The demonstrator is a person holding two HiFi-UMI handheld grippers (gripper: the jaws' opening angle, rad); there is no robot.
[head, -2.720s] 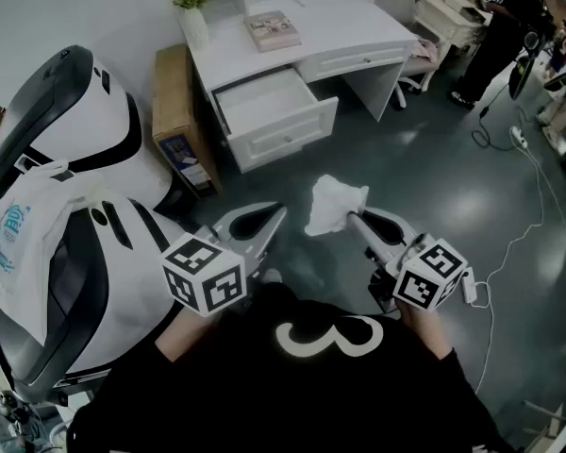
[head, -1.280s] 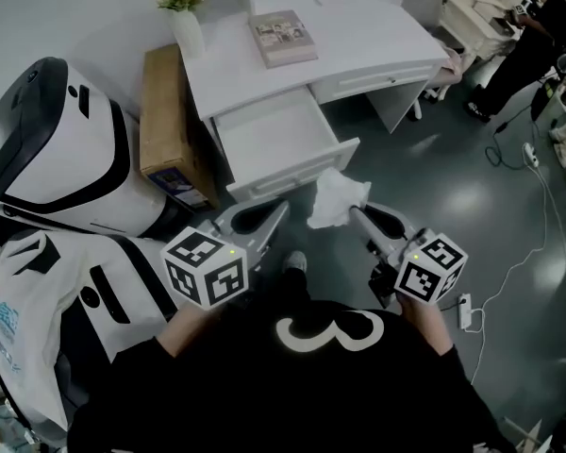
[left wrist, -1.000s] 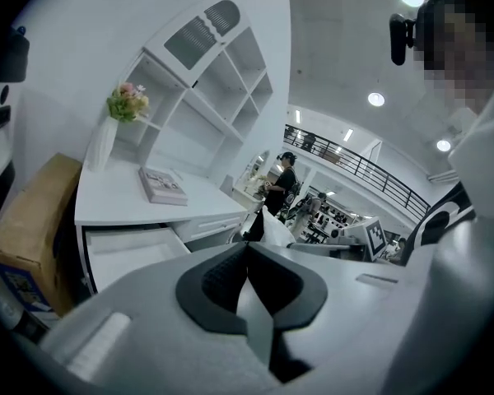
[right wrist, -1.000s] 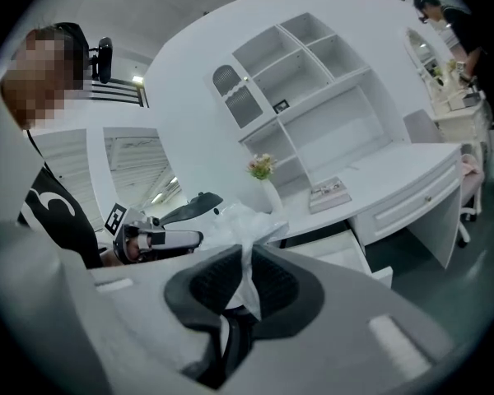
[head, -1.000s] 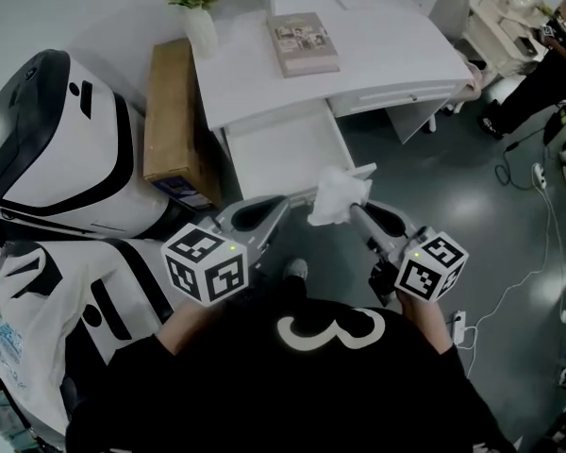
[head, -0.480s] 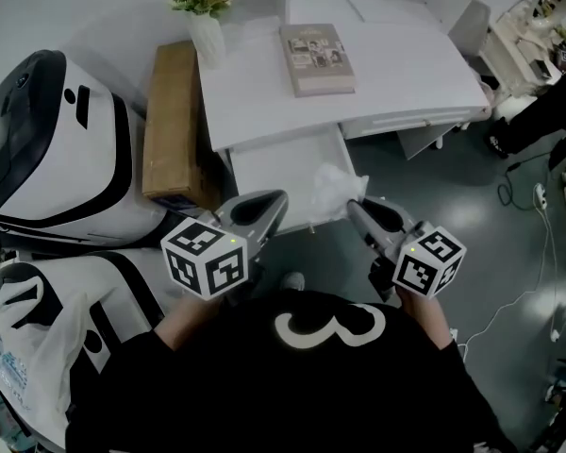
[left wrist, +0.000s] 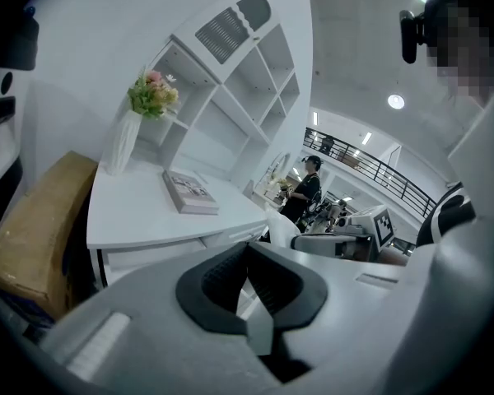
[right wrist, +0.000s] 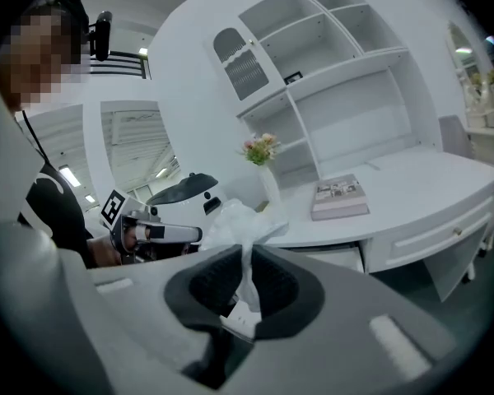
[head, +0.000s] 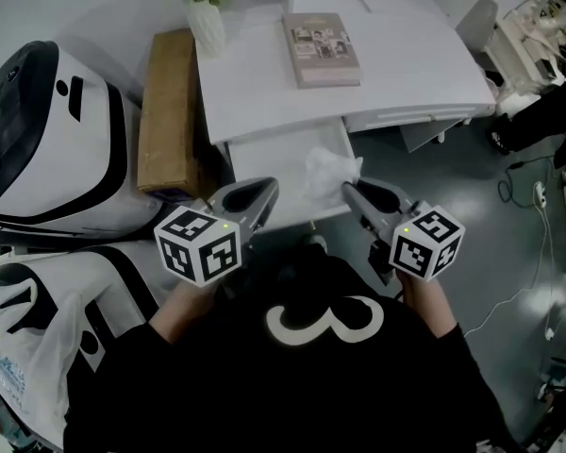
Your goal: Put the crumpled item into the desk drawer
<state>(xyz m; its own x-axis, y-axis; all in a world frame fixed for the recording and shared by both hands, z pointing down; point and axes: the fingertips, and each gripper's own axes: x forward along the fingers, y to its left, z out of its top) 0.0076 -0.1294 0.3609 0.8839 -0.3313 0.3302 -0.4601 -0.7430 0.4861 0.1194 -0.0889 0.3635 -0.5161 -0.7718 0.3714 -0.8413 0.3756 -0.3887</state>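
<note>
A crumpled white paper item (head: pixel 326 172) hangs over the open white desk drawer (head: pixel 264 163), near its right side. My right gripper (head: pixel 347 188) is shut on the item's lower end. In the right gripper view the crumpled item (right wrist: pixel 237 219) rises from between the dark pads (right wrist: pixel 276 286). My left gripper (head: pixel 268 188) is shut with nothing in it, level with the right one, over the drawer's front left part. In the left gripper view its jaws (left wrist: pixel 249 252) meet, and the crumpled item (left wrist: pixel 281 223) shows beyond them.
The white desk (head: pixel 264 74) carries a book (head: pixel 323 48) and a vase of flowers (head: pixel 208 8). A long cardboard box (head: pixel 167 111) leans at its left beside a large white and black machine (head: pixel 47 149). A cable (head: pixel 524 286) lies on the grey floor at right.
The person has walked up to the desk. Both grippers have come forward, and the crumpled item has moved from short of the drawer to over it. The grip has not changed.
</note>
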